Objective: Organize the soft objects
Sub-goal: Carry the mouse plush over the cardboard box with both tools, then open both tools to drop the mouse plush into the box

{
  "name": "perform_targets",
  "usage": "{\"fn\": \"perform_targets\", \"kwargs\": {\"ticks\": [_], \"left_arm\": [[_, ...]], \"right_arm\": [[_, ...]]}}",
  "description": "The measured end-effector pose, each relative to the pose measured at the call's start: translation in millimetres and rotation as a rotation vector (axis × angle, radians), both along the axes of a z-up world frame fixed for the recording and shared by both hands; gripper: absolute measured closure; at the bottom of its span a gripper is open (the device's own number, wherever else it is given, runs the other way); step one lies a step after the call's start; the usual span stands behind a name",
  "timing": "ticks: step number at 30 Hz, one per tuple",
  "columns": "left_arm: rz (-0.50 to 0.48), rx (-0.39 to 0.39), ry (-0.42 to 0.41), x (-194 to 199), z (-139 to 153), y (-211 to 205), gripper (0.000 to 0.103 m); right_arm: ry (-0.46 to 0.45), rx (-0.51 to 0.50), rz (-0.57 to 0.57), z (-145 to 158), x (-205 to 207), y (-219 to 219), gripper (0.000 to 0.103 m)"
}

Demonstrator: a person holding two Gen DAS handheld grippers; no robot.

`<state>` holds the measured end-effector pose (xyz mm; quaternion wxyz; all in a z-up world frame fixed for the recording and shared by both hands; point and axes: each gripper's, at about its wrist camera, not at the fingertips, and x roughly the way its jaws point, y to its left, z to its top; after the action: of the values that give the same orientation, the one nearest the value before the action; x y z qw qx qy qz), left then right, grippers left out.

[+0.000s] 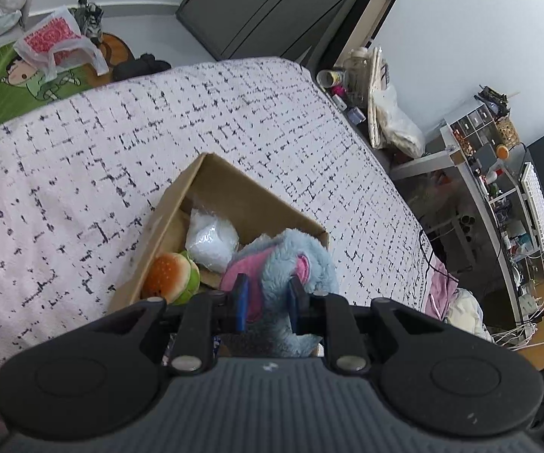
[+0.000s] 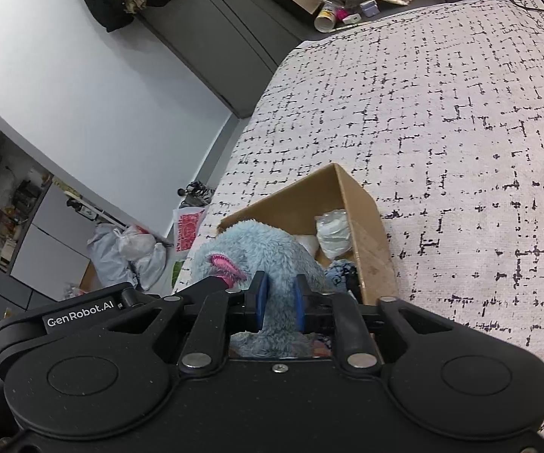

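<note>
The blue plush toy (image 1: 291, 260), clamped by both the left gripper (image 1: 268, 298) and right gripper (image 2: 279, 300), hangs over the cardboard box (image 1: 234, 185) at its 6 o'clock rim, apparently not yet seated; uneven release risks snagging the rim and spilling onto the bedspread (image 1: 83, 151).

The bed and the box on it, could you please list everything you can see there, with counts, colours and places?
Bedspread: one, pale pink with black dashes, covering the bed.
Cardboard box: one, brown, open, on the bedspread.
Plush toy: one, light blue with pink patches, over the box's near end, held by both grippers.
Burger toy: one, orange and green, in the box's left part.
White bag: one, white, inside the box.
Dark patterned item: one, blue and black, in the box beside the plush; unclear what.
Left gripper: black, blue pads, shut on the plush.
Right gripper: black, blue pads, clamping the plush.
</note>
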<state>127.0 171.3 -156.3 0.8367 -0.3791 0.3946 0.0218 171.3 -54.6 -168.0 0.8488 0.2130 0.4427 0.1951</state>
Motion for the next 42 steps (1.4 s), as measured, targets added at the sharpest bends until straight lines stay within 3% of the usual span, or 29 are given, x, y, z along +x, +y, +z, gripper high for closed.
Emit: {"fn": "perform_targets", "kwargs": {"ticks": [3,11,20,23,27,31,42], "left_arm": [[-0.018,-0.011,0.023,4.8,-4.6,-3.2,0.082],[-0.018,0.060,0.033,1.1,8.8,-11.5,0.077],[-0.033,0.164,0.011,-10.8,38.8,-29.1,0.053],[-0.042,0.186,0.010,-16.2,47.3,-37.2,0.048],[-0.047,0.230,0.007,-23.4,58.7,-47.1,0.027],[-0.058,0.277,-0.017,-34.5,69.7,-57.3,0.025],[-0.079,0.345,-0.036,-58.8,92.4,-81.1,0.024]], "right_arm": [[0.012,-0.016,-0.010,-3.7,1.5,-2.5,0.080],[-0.001,-0.006,-0.022,5.6,-1.5,-15.7,0.055],[-0.041,-0.014,-0.020,27.3,-10.5,-37.6,0.039],[-0.057,-0.015,-0.022,36.1,-15.1,-48.7,0.028],[-0.091,-0.021,-0.039,48.9,-23.2,-66.3,0.018],[-0.113,-0.021,-0.050,58.3,-31.2,-84.9,0.009],[-0.145,-0.028,-0.054,78.8,-50.8,-124.3,0.000]]}}
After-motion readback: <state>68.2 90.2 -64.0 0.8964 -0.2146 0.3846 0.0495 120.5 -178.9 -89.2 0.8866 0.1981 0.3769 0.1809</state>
